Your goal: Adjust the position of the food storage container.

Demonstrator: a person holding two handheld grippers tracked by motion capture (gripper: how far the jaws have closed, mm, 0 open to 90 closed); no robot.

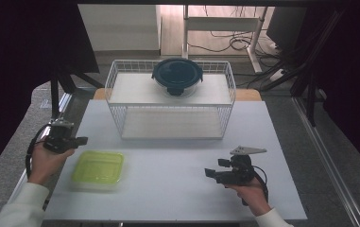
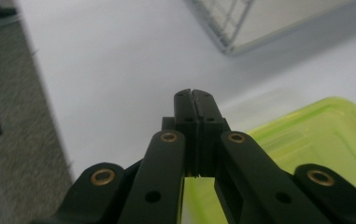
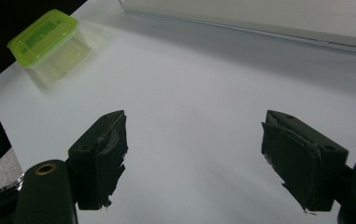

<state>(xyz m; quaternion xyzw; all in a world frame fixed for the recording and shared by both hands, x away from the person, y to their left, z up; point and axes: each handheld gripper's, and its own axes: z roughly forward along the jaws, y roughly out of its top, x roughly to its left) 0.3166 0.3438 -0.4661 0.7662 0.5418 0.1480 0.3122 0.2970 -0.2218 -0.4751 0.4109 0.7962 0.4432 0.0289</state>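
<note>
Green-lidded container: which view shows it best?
The high view: the green-lidded container lies whole on the table. The right gripper view shows it small and blurred at the far corner; the left gripper view shows part of its lid behind the jaws.

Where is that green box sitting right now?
In the high view the green box sits on the near left part of the white table, just right of the left tool and in front of the wire basket.

Lime-lidded container (image 1: 98,167); closed; flat on table's near-left
</note>
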